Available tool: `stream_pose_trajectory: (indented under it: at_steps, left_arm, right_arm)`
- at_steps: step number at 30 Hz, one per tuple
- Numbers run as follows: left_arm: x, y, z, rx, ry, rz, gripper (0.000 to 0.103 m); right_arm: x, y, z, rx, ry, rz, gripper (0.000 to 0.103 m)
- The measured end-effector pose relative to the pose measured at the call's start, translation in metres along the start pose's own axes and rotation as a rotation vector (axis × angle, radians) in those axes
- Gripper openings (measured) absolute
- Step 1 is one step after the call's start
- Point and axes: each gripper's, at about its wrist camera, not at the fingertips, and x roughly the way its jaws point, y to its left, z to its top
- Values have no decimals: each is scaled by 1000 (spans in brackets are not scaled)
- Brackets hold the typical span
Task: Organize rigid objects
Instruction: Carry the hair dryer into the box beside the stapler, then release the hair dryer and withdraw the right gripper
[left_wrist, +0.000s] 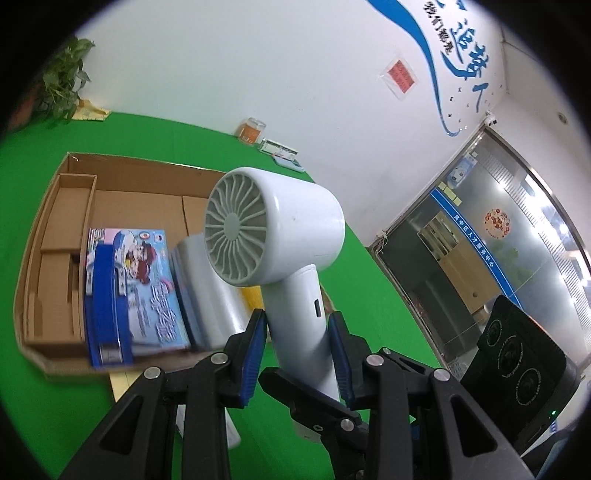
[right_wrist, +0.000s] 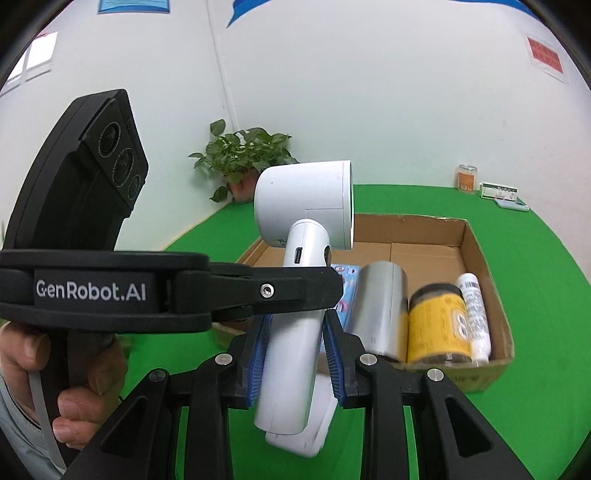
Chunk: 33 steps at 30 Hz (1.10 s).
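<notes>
A white handheld fan (left_wrist: 275, 236) with a grey grille is held upright above the green table. My left gripper (left_wrist: 297, 334) is shut on its handle. My right gripper (right_wrist: 293, 350) is shut on the same handle (right_wrist: 291, 354) lower down, and the left gripper's finger (right_wrist: 258, 291) crosses just above it. Behind stands an open cardboard box (left_wrist: 55, 206) holding a blue stapler (left_wrist: 107, 306), a picture box (left_wrist: 147, 280), a silver can (right_wrist: 380, 310), a yellow jar (right_wrist: 437, 325) and a white tube (right_wrist: 476, 317).
A potted plant (right_wrist: 243, 158) stands at the far corner by the white wall. An orange jar (right_wrist: 467, 179) and a small flat box (right_wrist: 498, 192) sit at the table's back edge. A white object (right_wrist: 306, 435) lies on the cloth under the handle.
</notes>
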Motion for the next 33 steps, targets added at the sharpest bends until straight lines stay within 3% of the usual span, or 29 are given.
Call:
stream_pose_trajectory:
  at_steps: [6,15,22,24,27,30,33]
  left_arm:
    - [37,47,28,-61,92,16,33]
    - [93,109,30,-202,234,56,32]
    - [105,120,28,-233,301,98,34]
    - [105,119,28,-217,324,144,43]
    - [86,115,30,-199,254,147,45]
    - [50,101,31,-150,130,170,48]
    - [10,80,21,-66,-12,224,63]
  right_arm:
    - [70,-19,21,52,104,12,28]
    - [158,-44,7,156,274,27,28]
    - [180,-48,1,178,313,27,28]
    - [180,-42,1,172,320,32,31]
    - [176,-38,5,175,301,69,37]
    - [142,-27,7,113,183,34,52]
    - [116,-16,-3,48,92,3,64]
